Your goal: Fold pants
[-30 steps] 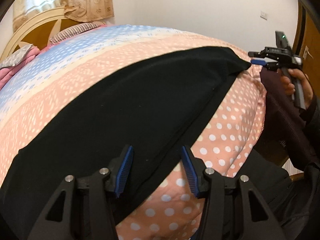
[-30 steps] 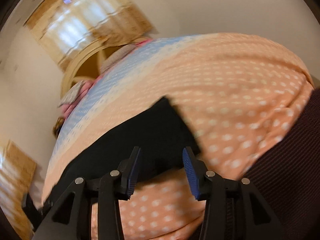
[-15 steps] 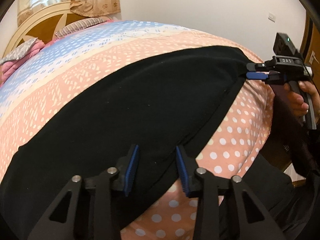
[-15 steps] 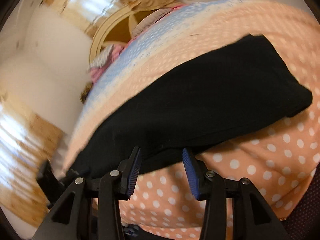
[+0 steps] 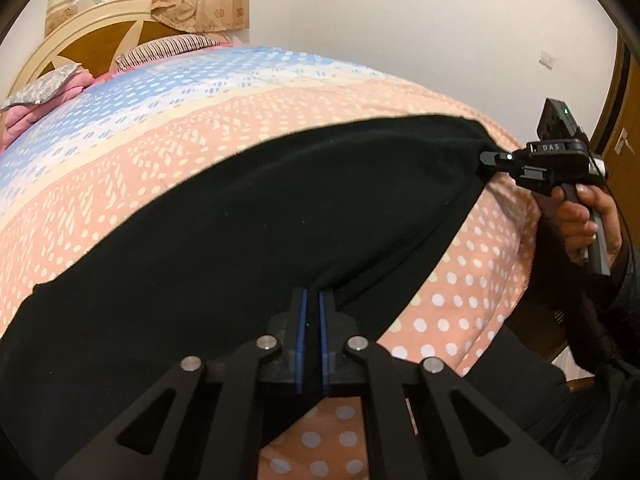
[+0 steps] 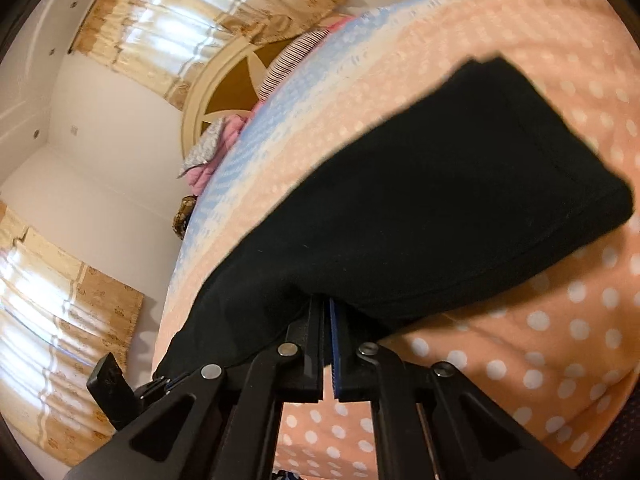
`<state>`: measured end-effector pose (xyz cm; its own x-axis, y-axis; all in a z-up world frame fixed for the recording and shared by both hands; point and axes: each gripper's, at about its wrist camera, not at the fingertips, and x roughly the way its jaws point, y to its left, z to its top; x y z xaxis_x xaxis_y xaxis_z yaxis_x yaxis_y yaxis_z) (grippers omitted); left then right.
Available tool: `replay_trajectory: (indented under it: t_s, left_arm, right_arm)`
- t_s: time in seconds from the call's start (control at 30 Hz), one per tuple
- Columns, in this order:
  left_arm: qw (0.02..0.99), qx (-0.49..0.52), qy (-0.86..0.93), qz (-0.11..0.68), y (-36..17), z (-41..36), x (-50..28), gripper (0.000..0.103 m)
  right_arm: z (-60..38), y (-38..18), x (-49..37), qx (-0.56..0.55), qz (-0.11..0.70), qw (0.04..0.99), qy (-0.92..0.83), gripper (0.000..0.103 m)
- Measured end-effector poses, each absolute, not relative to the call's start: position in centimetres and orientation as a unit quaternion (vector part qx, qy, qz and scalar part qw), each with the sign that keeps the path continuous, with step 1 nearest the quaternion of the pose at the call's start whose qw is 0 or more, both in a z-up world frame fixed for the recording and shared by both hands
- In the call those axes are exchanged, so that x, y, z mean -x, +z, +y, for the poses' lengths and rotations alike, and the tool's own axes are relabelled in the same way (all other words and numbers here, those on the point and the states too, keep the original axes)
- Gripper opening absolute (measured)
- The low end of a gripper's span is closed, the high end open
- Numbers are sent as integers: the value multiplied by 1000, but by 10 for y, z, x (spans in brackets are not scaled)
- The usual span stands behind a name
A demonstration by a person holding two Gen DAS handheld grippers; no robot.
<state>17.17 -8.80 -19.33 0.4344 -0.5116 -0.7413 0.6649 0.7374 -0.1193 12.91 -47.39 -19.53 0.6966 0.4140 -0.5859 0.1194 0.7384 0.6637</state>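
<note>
Black pants [image 5: 248, 216] lie flat across the peach dotted bedspread [image 5: 460, 280], near its front edge. My left gripper [image 5: 311, 300] is shut on the near edge of the pants, cloth pinched between its blue pads. My right gripper [image 6: 326, 306] is shut on the near edge of the pants [image 6: 440, 216] close to their right end. From the left wrist view the right gripper [image 5: 486, 160] grips the far right corner of the pants. The left gripper [image 6: 160, 384] shows at the lower left of the right wrist view.
The bed has a blue band [image 5: 180, 80] further back, pillows [image 5: 168, 46] and a round wooden headboard [image 5: 80, 36] at the far left. Curtains [image 6: 200, 20] hang behind. A white wall and a wooden door frame [image 5: 616, 92] stand to the right.
Both grippers have closed from open onto the near edge of the pants. The right gripper swung in toward the pants' right end.
</note>
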Motion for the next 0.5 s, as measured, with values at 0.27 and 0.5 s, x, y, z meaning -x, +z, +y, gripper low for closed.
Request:
replay_trajectory:
  t_s: [0.27, 0.5]
  left_arm:
    - [842, -85, -369, 384, -173, -73, -155, 6]
    - [831, -87, -362, 414, -203, -77, -158, 7]
  right_arm:
    - [-463, -158, -108, -301, 366, 875, 97, 1]
    - [-466, -196, -114, -297, 409, 859, 74, 2]
